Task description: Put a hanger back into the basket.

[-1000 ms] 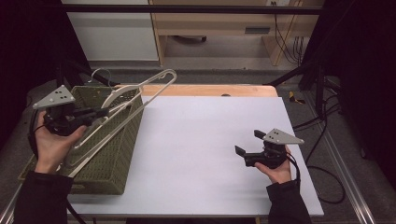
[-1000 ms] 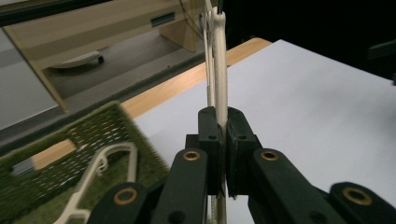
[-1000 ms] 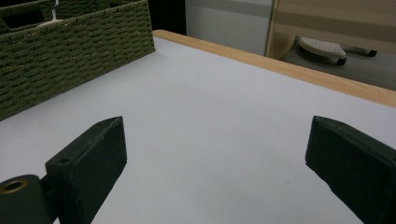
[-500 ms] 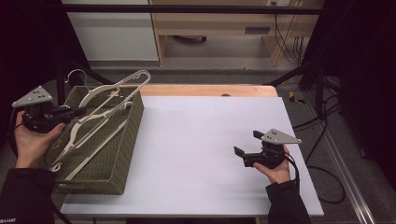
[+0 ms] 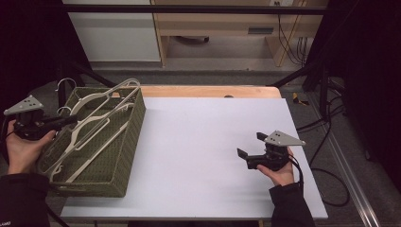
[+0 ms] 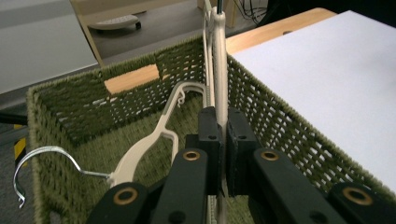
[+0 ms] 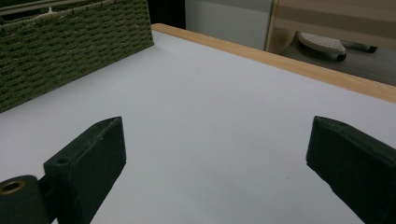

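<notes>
A cream-coloured plastic clothes hanger is clamped edge-on between the closed black jaws of the left hand-held gripper, the pads being pressed against its thin bar. In the high view this hanger is seen lying aslant over the open top of a rectangular olive-green woven basket, with its far end propped above the basket's far rim near the corner, while the left hand-held gripper is held level just outside the basket's left wall. A second cream plastic hanger with a silver wire hook is seen lying inside the basket, its hook reaching towards the near-left wall in the left gripper view. The basket is placed at the left edge of the white tabletop, whose far side is bordered by a light wooden strip. The right hand-held gripper is held low over the right part of the tabletop, well apart from the basket; its jaws are spread wide with nothing between them, as shown in the right gripper view.
</notes>
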The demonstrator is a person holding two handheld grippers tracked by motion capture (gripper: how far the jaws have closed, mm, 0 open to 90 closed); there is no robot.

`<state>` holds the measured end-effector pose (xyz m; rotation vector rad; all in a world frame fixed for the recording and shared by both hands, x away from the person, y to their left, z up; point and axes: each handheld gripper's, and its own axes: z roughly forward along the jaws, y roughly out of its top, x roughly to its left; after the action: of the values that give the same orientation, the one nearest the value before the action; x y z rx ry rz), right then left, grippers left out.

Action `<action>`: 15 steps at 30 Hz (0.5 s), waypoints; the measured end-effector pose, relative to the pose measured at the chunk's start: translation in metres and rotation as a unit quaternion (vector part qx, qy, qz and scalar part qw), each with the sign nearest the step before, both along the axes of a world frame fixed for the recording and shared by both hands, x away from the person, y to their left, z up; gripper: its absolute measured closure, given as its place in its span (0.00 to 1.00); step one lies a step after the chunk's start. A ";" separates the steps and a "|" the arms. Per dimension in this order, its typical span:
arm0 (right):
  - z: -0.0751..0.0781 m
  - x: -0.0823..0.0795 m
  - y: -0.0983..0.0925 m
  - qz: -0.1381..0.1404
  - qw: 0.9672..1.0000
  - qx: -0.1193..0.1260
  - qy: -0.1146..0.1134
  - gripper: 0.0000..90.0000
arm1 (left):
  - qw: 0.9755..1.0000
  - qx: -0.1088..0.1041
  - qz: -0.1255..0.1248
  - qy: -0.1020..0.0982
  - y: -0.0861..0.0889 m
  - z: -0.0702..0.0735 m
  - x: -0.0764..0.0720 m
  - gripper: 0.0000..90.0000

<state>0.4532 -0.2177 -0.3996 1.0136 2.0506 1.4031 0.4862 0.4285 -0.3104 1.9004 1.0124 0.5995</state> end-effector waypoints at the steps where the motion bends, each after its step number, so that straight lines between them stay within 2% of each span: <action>1: 0.000 0.000 0.000 0.000 1.000 -0.001 0.000 0.06 | 1.000 -0.001 0.001 0.001 0.001 -0.001 -0.001 0.96; 6: -0.001 0.001 0.000 0.001 1.000 -0.004 -0.002 0.06 | 1.000 0.008 0.008 0.016 0.007 -0.008 -0.004 0.96; 10: -0.001 0.000 0.001 -0.001 1.000 -0.004 0.001 0.06 | 0.999 -0.002 0.011 0.030 0.008 -0.019 -0.006 0.96; 15: -0.001 0.000 0.001 -0.001 1.000 -0.004 0.003 0.06 | 0.999 -0.011 0.013 0.043 0.000 -0.035 -0.007 0.96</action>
<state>0.4537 -0.2165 -0.4006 1.0158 2.0576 1.3917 0.4790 0.4289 -0.3452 1.9098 1.0957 0.5234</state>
